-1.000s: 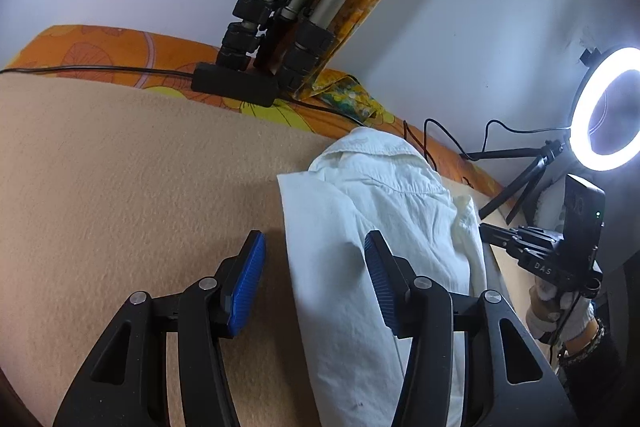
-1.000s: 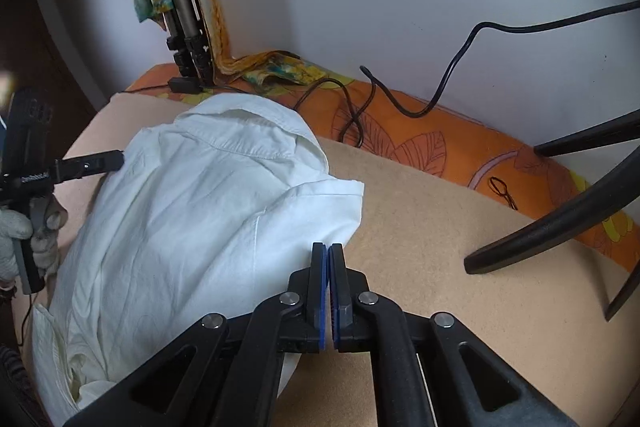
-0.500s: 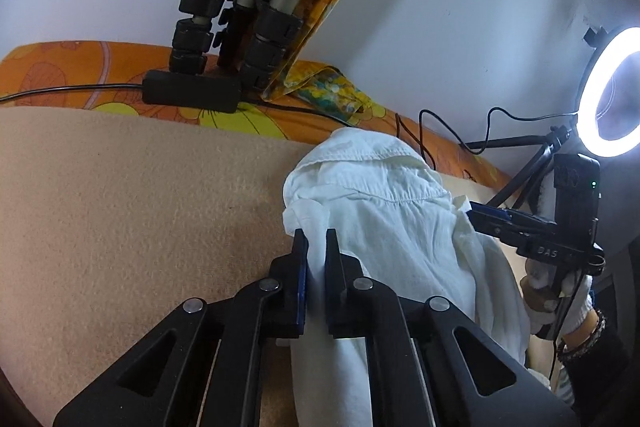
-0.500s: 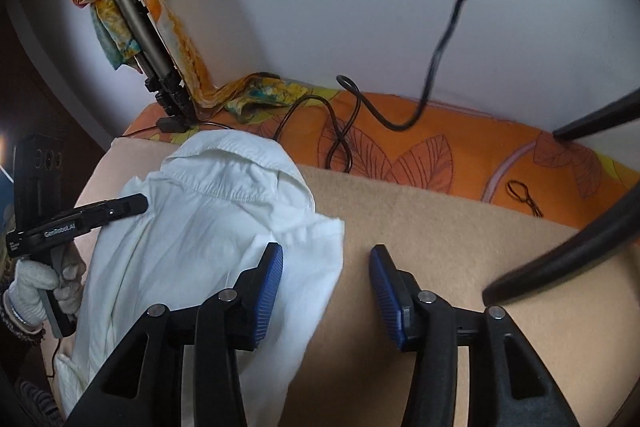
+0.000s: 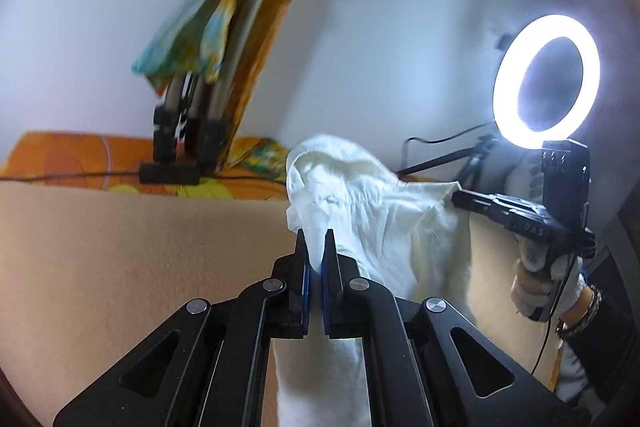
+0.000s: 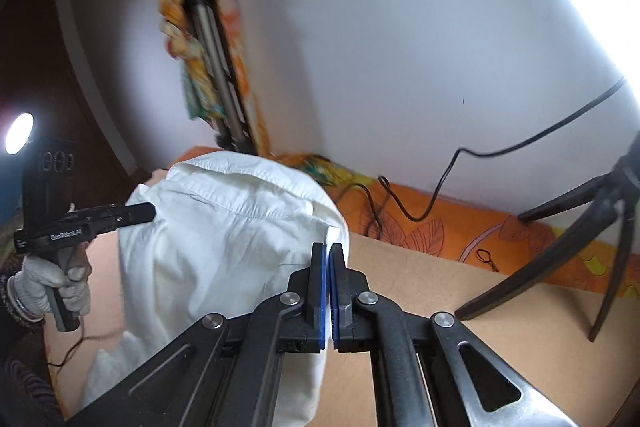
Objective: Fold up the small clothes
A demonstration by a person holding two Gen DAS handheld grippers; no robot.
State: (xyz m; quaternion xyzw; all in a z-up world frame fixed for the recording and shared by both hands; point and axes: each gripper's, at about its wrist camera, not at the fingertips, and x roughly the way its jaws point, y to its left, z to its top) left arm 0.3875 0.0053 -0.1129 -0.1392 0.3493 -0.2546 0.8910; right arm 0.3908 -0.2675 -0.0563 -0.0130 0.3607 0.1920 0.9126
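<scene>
A small white collared shirt hangs lifted above the tan surface, held at both sides near the collar. My left gripper is shut on the shirt's left edge. My right gripper is shut on the shirt's right edge. In the left wrist view the right gripper pinches the far side of the shirt. In the right wrist view the left gripper pinches the shirt's other side. The shirt's lower part hangs down below the jaws.
A tripod wrapped in patterned cloth stands at the back on the orange floral sheet. A lit ring light stands at the right. Black tripod legs and a cable lie on the right of the tan surface.
The left gripper closed on the shirt's left edge, the right gripper reopened then closed on its right edge. Both have lifted the shirt off the surface.
</scene>
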